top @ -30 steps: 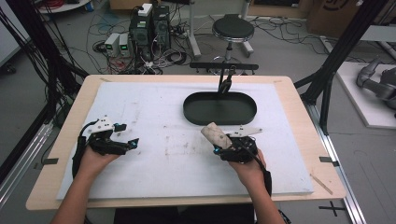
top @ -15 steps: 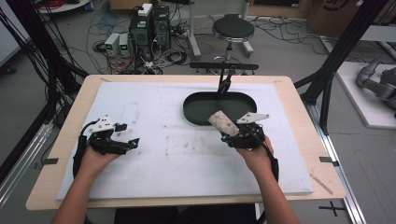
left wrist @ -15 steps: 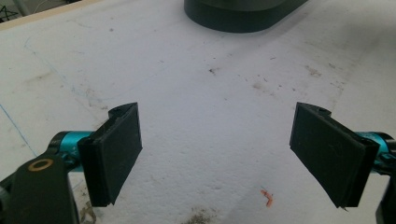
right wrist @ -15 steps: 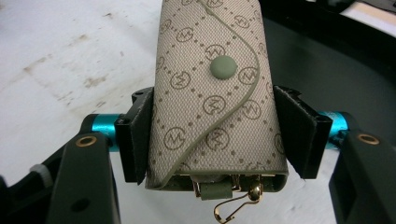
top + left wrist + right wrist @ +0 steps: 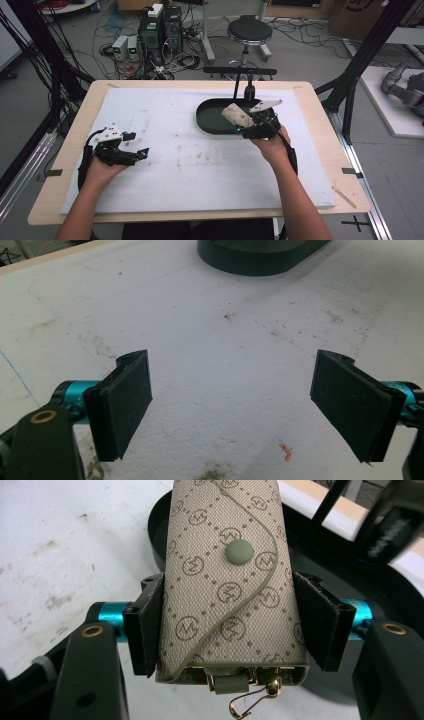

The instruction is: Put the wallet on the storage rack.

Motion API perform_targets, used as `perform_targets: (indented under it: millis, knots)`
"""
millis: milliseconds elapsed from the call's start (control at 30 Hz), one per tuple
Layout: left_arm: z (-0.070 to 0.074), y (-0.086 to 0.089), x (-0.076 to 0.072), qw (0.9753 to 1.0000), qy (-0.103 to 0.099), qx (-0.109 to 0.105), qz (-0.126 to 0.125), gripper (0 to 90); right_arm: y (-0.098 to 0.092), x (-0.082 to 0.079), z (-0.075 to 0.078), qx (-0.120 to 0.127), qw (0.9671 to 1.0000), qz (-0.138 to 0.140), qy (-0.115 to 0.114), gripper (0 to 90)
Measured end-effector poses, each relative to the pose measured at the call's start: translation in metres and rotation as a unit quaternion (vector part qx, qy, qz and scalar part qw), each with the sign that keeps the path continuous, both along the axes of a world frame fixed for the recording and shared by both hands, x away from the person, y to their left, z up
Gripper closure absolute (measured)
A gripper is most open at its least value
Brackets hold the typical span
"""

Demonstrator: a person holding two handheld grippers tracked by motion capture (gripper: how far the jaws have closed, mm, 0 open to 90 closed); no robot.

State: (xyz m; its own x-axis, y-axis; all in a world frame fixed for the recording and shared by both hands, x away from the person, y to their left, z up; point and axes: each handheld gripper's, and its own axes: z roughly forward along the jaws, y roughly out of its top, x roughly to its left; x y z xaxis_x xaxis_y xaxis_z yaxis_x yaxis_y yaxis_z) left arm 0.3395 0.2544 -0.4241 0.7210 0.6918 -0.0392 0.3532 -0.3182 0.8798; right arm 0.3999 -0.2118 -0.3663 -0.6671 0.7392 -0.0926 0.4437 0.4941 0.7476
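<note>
Black two-jaw left gripper [image 5: 141,152] and right gripper [image 5: 239,129], flat black rubber pads [image 5: 125,402] on turquoise metal rods, brass-ringed screw holes, grey three-cornered top plates, black trailing cables, black wrist strap, bare forearms

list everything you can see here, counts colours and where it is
key pouch: 1, beige with a printed pattern and a green snap, clamped in the right tongs over the tray
tray: 1, black, oval, far right part of the mat
mat: 1, white, scuffed, covering the table
table: 1, light wood, under the mat
stool: 1, black, on the floor beyond the table
computer towers: 2, black, on the floor at the back
left tongs: 1, black, open, low over the mat's left side
right tongs: 1, black, shut on the pouch
hands: 2, one on each tongs
</note>
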Motion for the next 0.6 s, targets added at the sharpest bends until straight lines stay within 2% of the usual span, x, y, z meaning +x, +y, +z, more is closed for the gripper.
perform_targets:
  millis: [333,600]
  knots:
    - [0.000,0.000,0.000,1.0000,0.000,0.003,-0.001,16.7,0.006,0.036,0.002,-0.010,0.9999,0.007,0.003,35.5]
    - [0.000,-0.001,0.000,1.0000,-0.001,-0.001,-0.001,16.7,0.017,0.058,-0.003,-0.022,0.9997,0.013,0.006,35.5]
